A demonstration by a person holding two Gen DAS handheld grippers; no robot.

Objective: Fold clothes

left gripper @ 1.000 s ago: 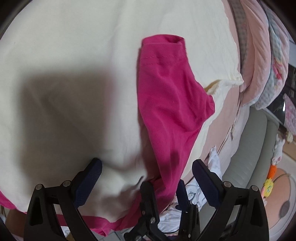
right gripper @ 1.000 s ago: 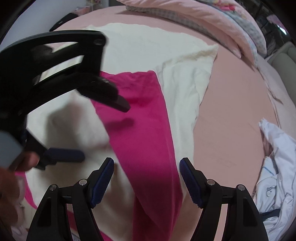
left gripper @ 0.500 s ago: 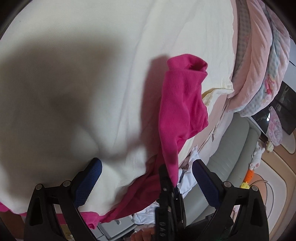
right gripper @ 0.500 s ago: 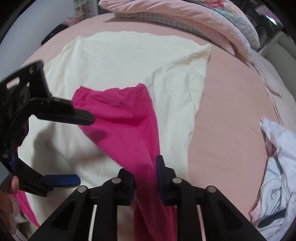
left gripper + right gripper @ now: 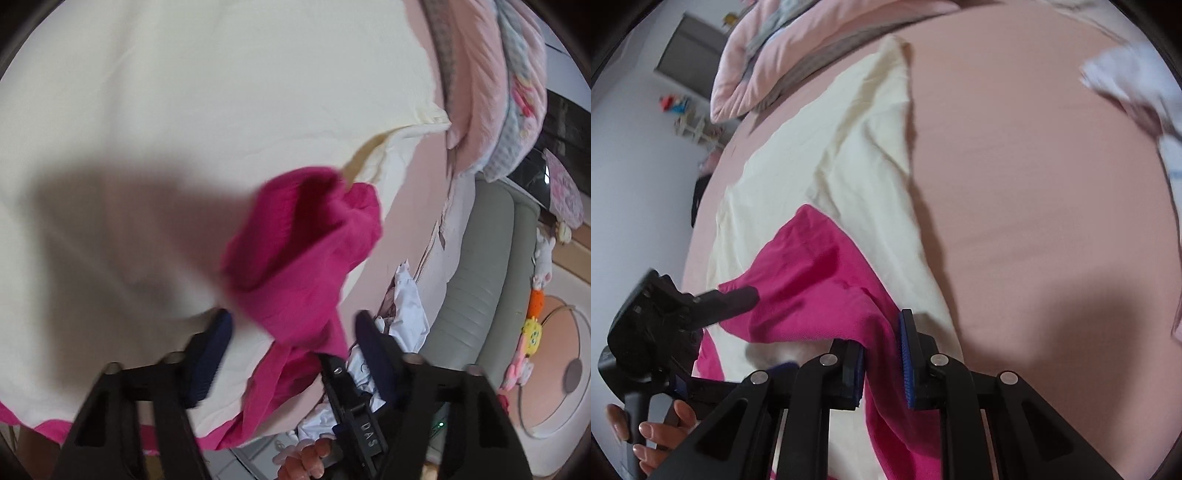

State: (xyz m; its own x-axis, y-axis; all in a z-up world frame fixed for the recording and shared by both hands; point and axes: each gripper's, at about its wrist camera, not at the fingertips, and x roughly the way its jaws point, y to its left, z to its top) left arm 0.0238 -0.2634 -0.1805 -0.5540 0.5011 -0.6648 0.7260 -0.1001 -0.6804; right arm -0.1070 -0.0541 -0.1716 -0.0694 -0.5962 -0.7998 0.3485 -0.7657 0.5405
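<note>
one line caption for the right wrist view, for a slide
Right gripper pinches a fold of the magenta garment over the cream cloth on the pink bed.

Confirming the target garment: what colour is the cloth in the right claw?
Magenta pink garment, plain with no pattern; clearest in the right wrist view.

I see the pink garment (image 5: 295, 258) at frame centre as soft matt knit cloth. Under it, the cream sheet (image 5: 184, 92) looks like matt woven fabric, finely creased. The right gripper (image 5: 882, 365) at bottom centre shows matt black plastic arms, ribbed blue pads and shiny metal rivets. The pink bedcover (image 5: 1034, 184) at right reads as smooth, dull cloth.
</note>
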